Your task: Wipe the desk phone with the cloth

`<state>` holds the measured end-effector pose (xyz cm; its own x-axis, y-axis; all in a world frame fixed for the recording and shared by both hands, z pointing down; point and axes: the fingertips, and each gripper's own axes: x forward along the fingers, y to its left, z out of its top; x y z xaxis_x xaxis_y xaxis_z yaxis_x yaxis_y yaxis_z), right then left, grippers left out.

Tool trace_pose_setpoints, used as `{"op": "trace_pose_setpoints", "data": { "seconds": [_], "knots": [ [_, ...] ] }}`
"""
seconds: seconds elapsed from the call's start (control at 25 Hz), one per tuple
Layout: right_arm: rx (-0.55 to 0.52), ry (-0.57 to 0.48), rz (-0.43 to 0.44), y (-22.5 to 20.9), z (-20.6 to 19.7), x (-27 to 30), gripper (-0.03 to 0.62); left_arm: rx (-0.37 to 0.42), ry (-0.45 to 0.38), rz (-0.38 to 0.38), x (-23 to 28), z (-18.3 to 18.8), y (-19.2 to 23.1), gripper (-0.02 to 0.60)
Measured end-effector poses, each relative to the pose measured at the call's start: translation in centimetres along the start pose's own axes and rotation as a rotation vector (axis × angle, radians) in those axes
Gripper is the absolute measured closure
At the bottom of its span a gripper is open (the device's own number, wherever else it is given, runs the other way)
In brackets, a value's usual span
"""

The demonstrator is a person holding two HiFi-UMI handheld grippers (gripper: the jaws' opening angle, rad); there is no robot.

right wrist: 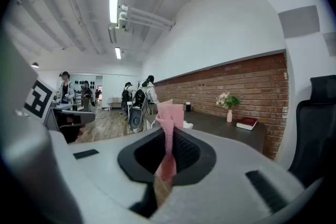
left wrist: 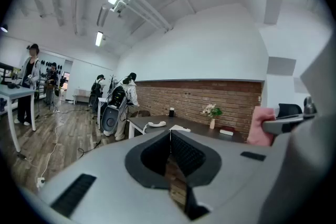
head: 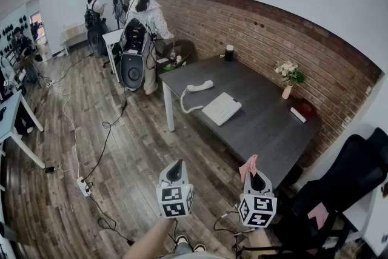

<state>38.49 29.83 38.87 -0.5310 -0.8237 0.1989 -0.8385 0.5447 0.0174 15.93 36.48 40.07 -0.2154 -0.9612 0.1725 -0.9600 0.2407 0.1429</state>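
Two hand-held grippers show at the bottom of the head view, over a wooden plank floor, short of the desk. The left gripper has its jaws pressed together with nothing between them. The right gripper pinches one pink cloth, which stands up out of its jaws.

Ahead, one dark grey rectangular desk stands along a red brick wall. One white desk phone lies near the desk's middle. Its one white handset is off the base, on the desk top just beside it, joined by a white cord. Both grippers are well apart from the phone.

Also on the desk are one small vase of pale flowers, one red book and one black cylinder. One black office chair stands at the right. Two people stand past the desk's far end.
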Motion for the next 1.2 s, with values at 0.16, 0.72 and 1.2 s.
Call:
{"op": "trace_pose_setpoints", "data": {
  "seconds": [0.16, 0.72, 1.2],
  "knots": [
    [-0.001, 0.003, -0.008, 0.0, 0.0, 0.2, 0.579, -0.006, -0.001, -0.003, 0.3, 0.2, 0.1, 0.575],
    [0.044, 0.02, -0.033, 2.6, 0.0, 3.4, 0.576, -0.013, 0.002, 0.001, 1.9, 0.7, 4.7, 0.575],
    [0.084, 0.097, -0.043, 4.2, -2.1, 7.0, 0.575, -0.026, 0.051, 0.02, 4.2, -0.5, 9.1, 0.575]
  ]
}}
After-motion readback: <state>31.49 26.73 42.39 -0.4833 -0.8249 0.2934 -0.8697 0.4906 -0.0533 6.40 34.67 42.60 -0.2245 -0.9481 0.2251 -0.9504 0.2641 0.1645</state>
